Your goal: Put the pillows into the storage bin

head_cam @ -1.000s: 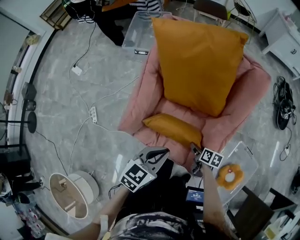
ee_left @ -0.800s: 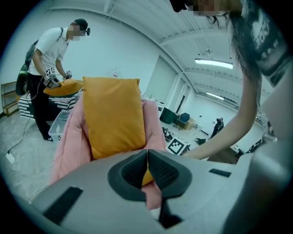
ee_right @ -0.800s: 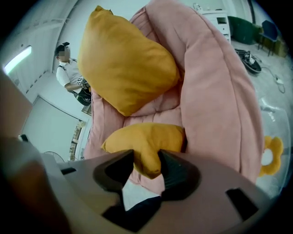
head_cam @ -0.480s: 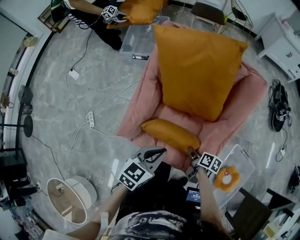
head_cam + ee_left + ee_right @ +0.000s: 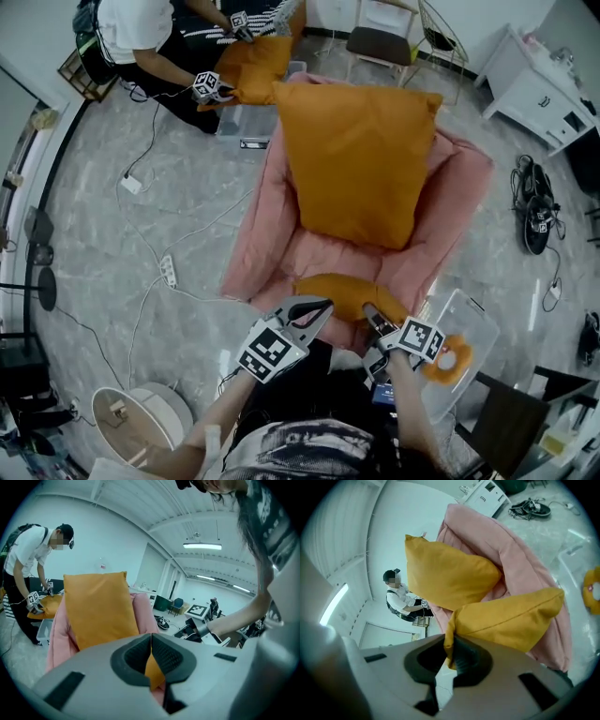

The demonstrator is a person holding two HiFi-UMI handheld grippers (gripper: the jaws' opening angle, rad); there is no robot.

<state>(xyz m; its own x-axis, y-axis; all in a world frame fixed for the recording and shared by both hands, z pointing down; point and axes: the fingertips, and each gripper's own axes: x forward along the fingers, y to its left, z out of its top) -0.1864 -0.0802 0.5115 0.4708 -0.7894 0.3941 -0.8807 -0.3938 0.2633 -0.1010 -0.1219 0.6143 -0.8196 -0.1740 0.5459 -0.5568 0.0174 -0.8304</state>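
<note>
At the front edge of the pink beanbag chair (image 5: 267, 234), we are holding the small orange pillow (image 5: 349, 292) by its right-hand corner. The right gripper (image 5: 371, 319) has just been closing its jaws and is now pinching a fold of that corner tight. The left gripper (image 5: 321, 307) is hanging at the pillow's other end with its jaws together. Only a sliver of orange is showing behind its pads, so we are judging it empty.

The pillow's long axis is running left to right along that front edge, between the two grippers. The clear storage bin (image 5: 480, 323) is standing on the floor just beside the chair's front right corner, to the right of the right gripper, so we are counting the right hand as the nearer one. An orange plush toy (image 5: 450, 358) is lying inside the bin. The large orange pillow (image 5: 352, 159) is leaning upright against the chair's back, well apart from both grippers.

The head view is showing the whole bin. The right gripper view is catching only the bin's edge but is showing the pinched fabric plainly.
</note>
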